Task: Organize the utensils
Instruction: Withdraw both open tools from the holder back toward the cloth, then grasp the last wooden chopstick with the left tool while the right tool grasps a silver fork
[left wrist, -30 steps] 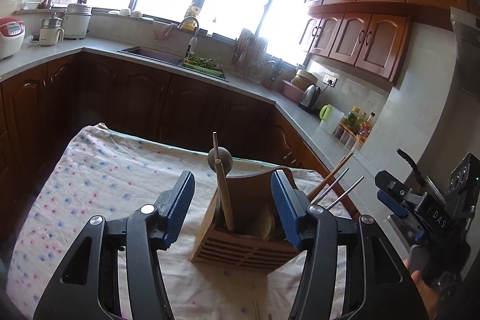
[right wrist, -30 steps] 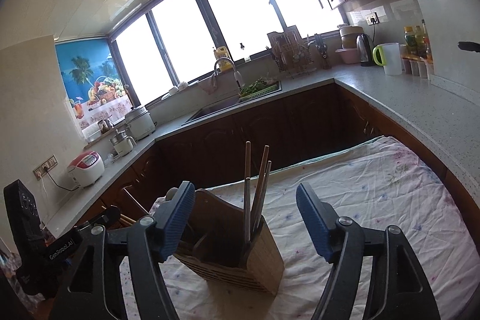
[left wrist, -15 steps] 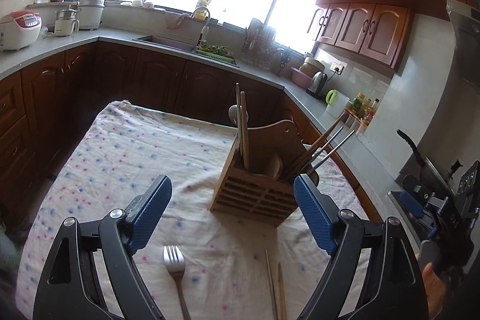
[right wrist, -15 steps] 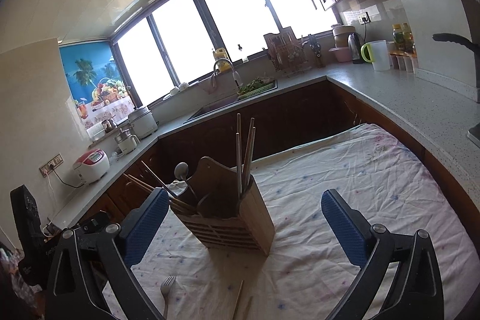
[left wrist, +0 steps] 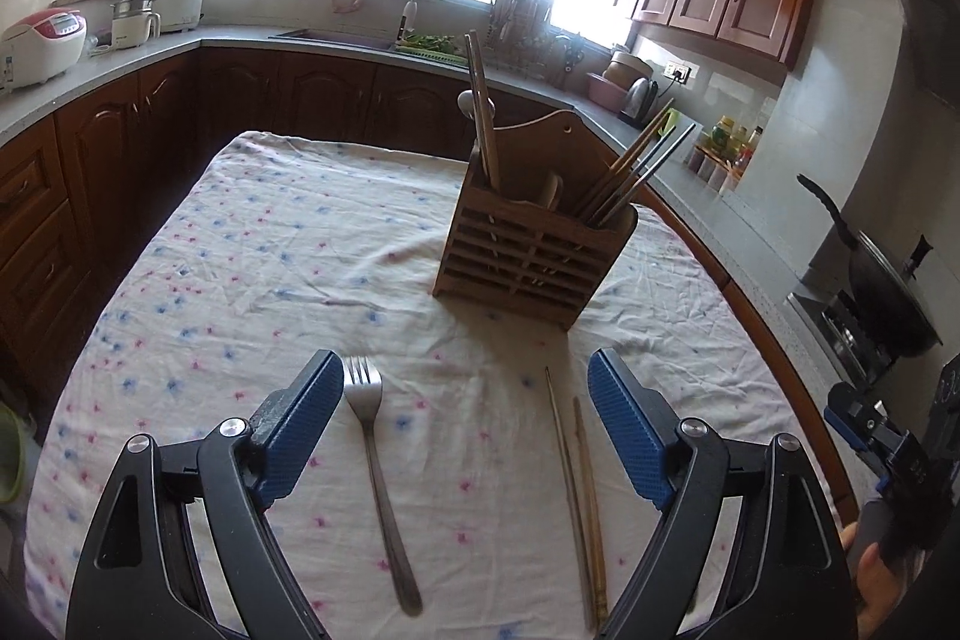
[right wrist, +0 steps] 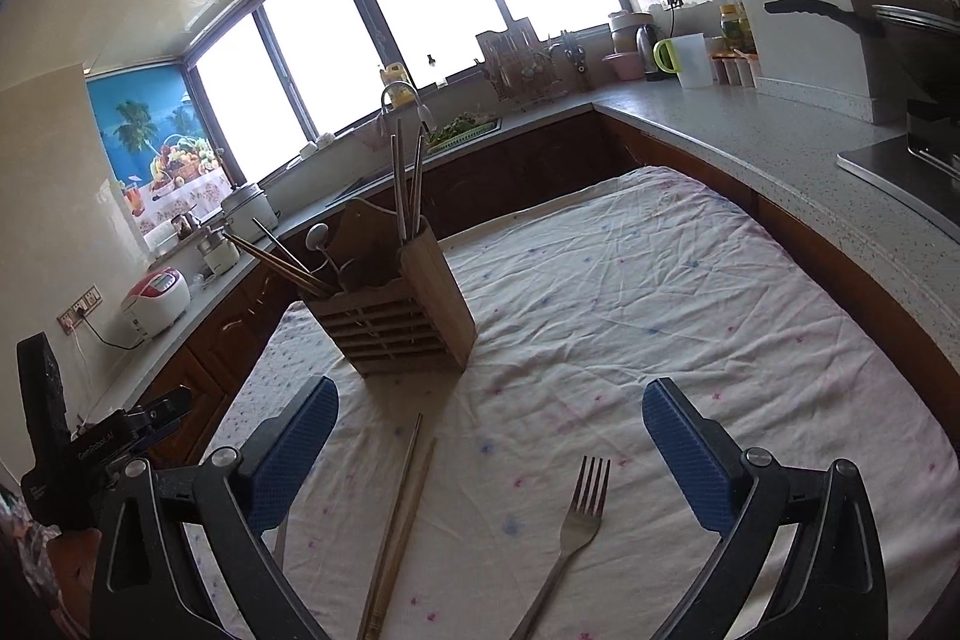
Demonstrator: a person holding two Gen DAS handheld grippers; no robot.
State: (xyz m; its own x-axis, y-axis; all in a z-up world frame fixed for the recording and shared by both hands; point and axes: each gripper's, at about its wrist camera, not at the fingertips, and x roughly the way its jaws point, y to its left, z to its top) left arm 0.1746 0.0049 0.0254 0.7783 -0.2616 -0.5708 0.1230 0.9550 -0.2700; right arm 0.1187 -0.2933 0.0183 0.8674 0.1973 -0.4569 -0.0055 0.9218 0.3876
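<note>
Steel fork (left wrist: pixel 375 466) lies on the desk (left wrist: pixel 252 280), tines toward the wooden holder (left wrist: pixel 528 244) at upper centre; chopsticks (left wrist: pixel 579 490) lie roughly parallel. Left gripper (left wrist: pixel 465 427) and right gripper (right wrist: pixel 489 451) jaws wide, empty.

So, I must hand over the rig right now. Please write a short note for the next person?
Left gripper: open, empty, above the cloth.
Right gripper: open, empty; both have just been opening.
Wooden holder stands on the tablecloth, with chopsticks and a spoon already in it.
Left to do: fork and a pair of chopsticks lie loose on the cloth in front of the holder. Put them in.
</note>
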